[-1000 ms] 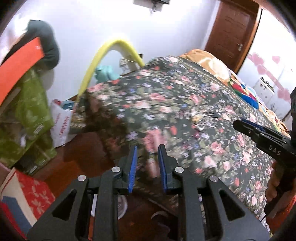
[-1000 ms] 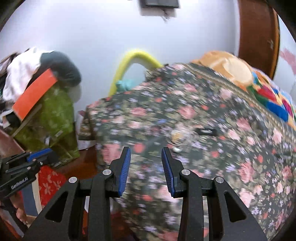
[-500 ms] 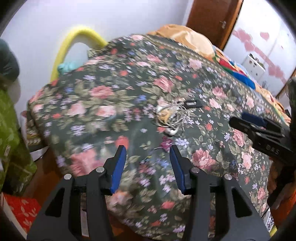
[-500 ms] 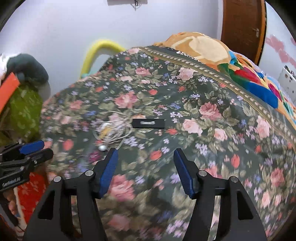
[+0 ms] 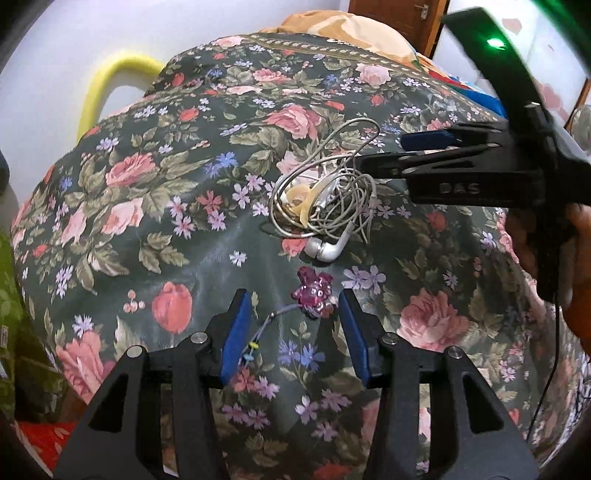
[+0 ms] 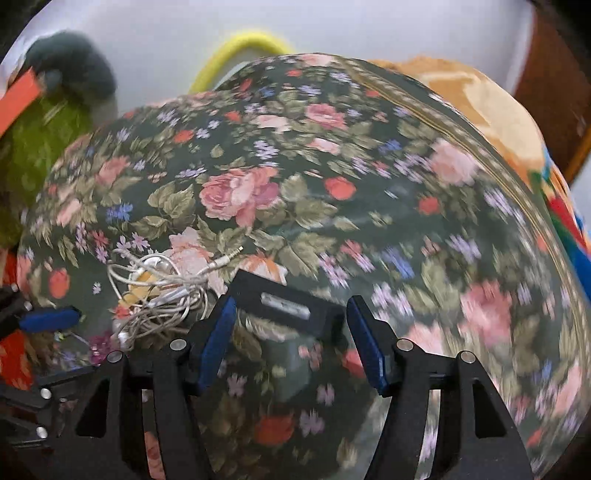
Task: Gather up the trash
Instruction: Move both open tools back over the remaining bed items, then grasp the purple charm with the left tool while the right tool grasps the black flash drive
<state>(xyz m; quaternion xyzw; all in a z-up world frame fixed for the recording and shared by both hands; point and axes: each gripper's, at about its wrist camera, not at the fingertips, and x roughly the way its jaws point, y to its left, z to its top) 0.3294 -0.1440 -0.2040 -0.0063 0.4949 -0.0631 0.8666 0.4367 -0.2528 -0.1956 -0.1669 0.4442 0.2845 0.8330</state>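
A tangle of white earphone cable (image 5: 325, 199) with a yellowish scrap in it lies on the dark floral bedspread (image 5: 147, 192). A small purple charm on a thin cord (image 5: 314, 290) lies just in front of it, between the fingers of my open left gripper (image 5: 295, 314). My right gripper (image 6: 291, 317) is open, with a flat black rectangular object (image 6: 284, 301) between its fingers. The cable tangle (image 6: 159, 291) lies to its left. In the left wrist view the right gripper (image 5: 424, 147) hovers over the tangle's right side.
A yellow foam-covered arch (image 5: 107, 85) stands against the white wall behind the bed. Green cloth and an orange strip (image 6: 22, 99) are piled to the left. An orange pillow (image 6: 480, 103), colourful bedding and a brown door (image 5: 402, 14) lie beyond the bedspread.
Both grippers moved down and in close over the bedspread. Each opened from nearly closed. The left now straddles the purple charm, the right the black object.
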